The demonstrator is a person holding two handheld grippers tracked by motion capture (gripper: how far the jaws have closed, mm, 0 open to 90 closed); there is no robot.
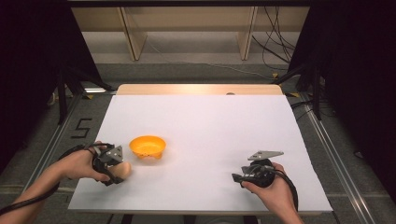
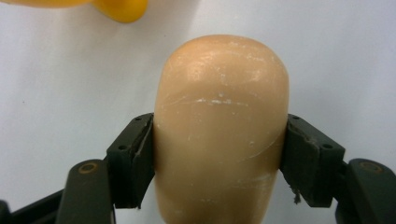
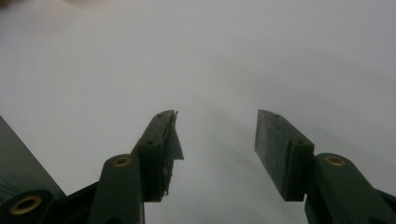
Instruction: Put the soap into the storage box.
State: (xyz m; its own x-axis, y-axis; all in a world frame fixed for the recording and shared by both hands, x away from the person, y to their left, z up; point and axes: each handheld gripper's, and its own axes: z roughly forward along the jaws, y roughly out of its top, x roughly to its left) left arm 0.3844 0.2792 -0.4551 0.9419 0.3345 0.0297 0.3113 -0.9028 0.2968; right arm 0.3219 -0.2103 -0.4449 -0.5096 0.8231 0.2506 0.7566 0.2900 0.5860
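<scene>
A tan rounded block (image 2: 219,126) is seen clenched between the jaws of the left gripper (image 1: 113,169) in its own view, low on the white tabletop (image 1: 210,126) beside an orange bowl (image 1: 147,146), while the right gripper (image 3: 217,135) is held with jaws parted over bare surface.

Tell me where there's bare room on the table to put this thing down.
Most of the white table is bare: the whole far half beyond the bowl, and the wide stretch between the bowl and the right gripper. The near-left corner is crowded, where the left gripper holds the tan piece close beside the bowl.
</scene>
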